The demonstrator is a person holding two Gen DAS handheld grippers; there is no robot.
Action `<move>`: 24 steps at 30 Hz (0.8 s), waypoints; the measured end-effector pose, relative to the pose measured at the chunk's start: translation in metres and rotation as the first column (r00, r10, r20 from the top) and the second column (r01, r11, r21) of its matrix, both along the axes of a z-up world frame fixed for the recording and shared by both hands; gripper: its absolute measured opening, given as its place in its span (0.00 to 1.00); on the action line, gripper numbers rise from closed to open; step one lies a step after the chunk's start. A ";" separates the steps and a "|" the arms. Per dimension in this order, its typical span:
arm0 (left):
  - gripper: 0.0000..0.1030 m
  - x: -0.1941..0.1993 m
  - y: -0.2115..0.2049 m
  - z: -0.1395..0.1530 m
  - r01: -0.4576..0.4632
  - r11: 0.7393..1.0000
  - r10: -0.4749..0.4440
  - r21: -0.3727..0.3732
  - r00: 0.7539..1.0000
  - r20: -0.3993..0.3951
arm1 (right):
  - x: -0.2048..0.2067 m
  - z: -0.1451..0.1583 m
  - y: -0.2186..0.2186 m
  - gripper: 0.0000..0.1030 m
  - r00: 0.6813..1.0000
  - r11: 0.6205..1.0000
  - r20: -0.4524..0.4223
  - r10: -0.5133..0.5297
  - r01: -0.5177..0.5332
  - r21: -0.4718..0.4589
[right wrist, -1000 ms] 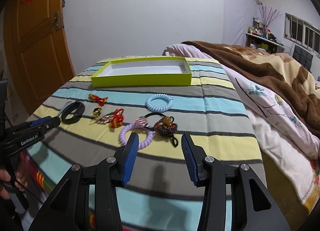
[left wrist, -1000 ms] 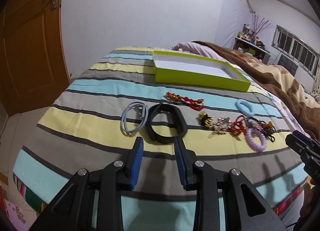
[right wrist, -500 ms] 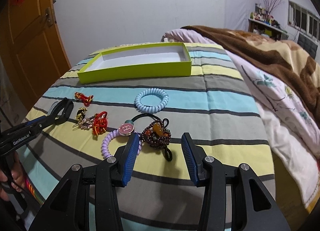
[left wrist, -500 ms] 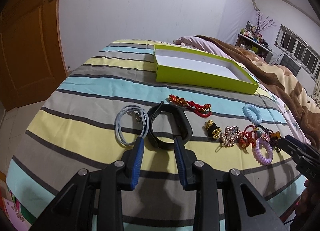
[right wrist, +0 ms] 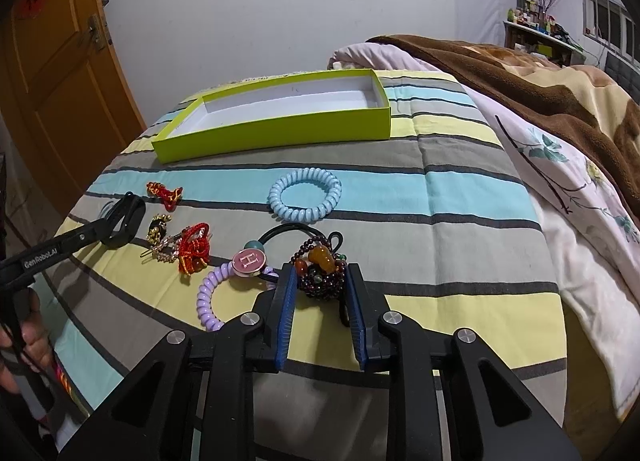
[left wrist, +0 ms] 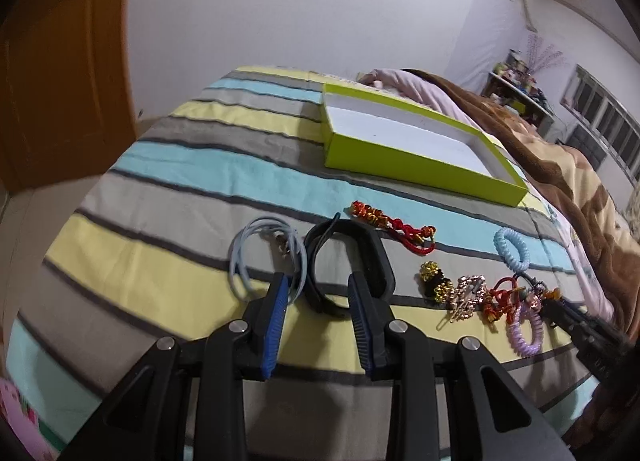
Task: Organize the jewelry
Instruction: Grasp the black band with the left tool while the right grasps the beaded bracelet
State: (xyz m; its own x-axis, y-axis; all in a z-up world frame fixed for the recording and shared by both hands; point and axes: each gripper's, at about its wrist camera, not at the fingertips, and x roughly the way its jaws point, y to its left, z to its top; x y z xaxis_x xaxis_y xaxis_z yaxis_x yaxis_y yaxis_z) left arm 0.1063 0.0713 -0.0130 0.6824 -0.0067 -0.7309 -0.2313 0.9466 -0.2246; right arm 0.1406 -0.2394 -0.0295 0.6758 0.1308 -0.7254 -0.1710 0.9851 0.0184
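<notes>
Jewelry lies in a row on the striped bedspread in front of an empty lime-green box [left wrist: 420, 165] [right wrist: 280, 133]. My left gripper [left wrist: 318, 289] [right wrist: 116, 221] is open, and the near edge of a black band [left wrist: 376, 257] [right wrist: 128, 213] lies between its fingertips. A grey-blue cord loop [left wrist: 240, 261] lies just left of them. My right gripper [right wrist: 322, 273] [left wrist: 580, 321] has its jaws closing, both pads against a dark beaded bracelet [right wrist: 322, 281] with an amber bead. A pink "H" hair tie [right wrist: 250, 261] and a purple spiral tie [right wrist: 208, 297] [left wrist: 524, 337] lie beside its left finger.
A red knotted charm [left wrist: 400, 225] [right wrist: 166, 191], a light-blue spiral tie [left wrist: 512, 249] [right wrist: 304, 197], a gold-and-black piece [left wrist: 434, 281] and a rhinestone clip [left wrist: 468, 293] lie between the grippers. A brown blanket [right wrist: 540, 77] covers the bed's right side. A wooden door [left wrist: 60, 61] stands left.
Both grippers have moved forward over the bedspread toward the jewelry. The right jaws have narrowed from wide open onto the beaded bracelet. The left jaws keep their width, now around the black band's edge.
</notes>
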 end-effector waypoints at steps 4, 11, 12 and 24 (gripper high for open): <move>0.32 -0.018 -0.005 0.015 0.010 1.000 -0.010 0.002 0.999 0.049 | 0.003 -0.001 0.000 0.24 1.000 1.000 0.003 0.000 0.000 0.002; 0.32 -0.003 -0.001 -0.004 -0.003 1.000 0.002 -0.026 1.000 -0.020 | 0.002 0.000 0.001 0.24 1.000 1.000 0.008 -0.001 0.001 0.002; 0.32 -0.002 0.000 -0.006 -0.007 1.000 0.007 -0.028 1.000 -0.023 | 0.002 0.000 0.002 0.23 1.000 1.000 0.008 0.000 0.000 0.002; 0.15 0.005 -0.005 0.000 -0.018 1.000 0.018 -0.008 0.999 -0.036 | -0.002 0.002 -0.002 0.19 1.000 1.000 0.019 -0.006 0.006 0.009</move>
